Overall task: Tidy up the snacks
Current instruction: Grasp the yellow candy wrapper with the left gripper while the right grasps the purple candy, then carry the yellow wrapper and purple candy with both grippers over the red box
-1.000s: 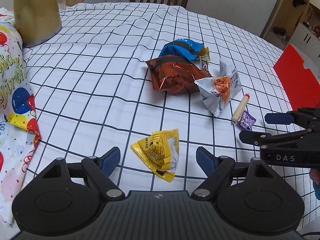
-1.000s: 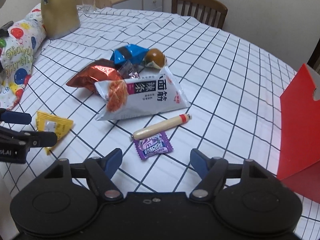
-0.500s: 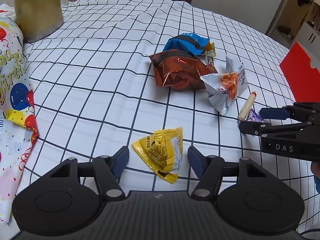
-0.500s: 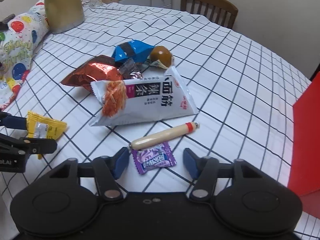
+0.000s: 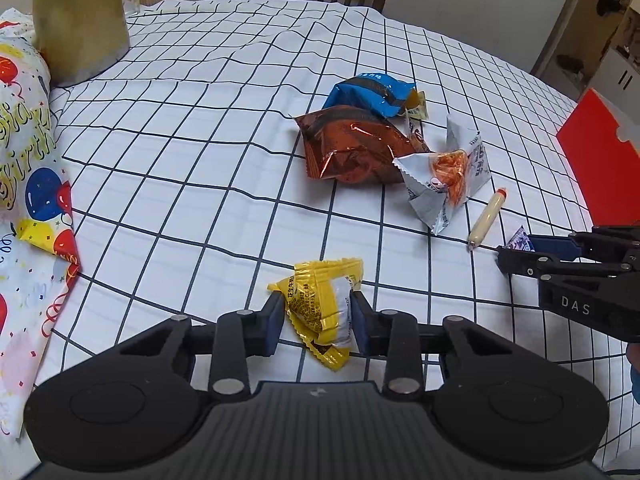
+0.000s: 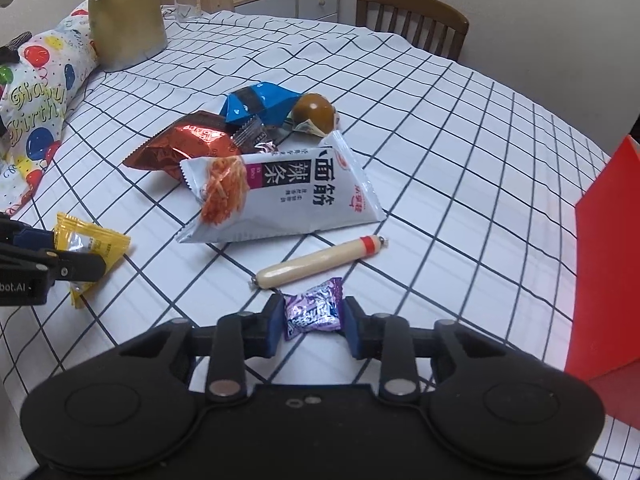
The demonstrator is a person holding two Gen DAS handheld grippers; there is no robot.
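Observation:
On the checked tablecloth (image 5: 180, 160) lies a yellow snack packet (image 5: 320, 300) between the blue pads of my left gripper (image 5: 317, 322). Its jaws are closing and both pads touch the packet's sides. My right gripper (image 6: 314, 324) is closing too, its pads against a small purple candy (image 6: 314, 312). Just beyond the candy lies a pale sausage stick (image 6: 320, 260). Farther back sit a white spicy-strip bag (image 6: 288, 196), a copper-red bag (image 6: 184, 148), a blue bag (image 6: 256, 104) and a brown round snack (image 6: 314, 112). Both grippers point steeply down at the table.
A red box (image 6: 608, 280) stands at the right edge. At the far left are a gold bag (image 6: 124, 20) and a balloon-print birthday gift bag (image 6: 40, 92). A wooden chair (image 6: 412, 16) stands behind the table. Bare cloth lies between the pile and the red box.
Both grippers have narrowed from wide open. The left pads have come in onto the yellow packet, and the right pads onto the purple candy. The right gripper edged slightly forward.

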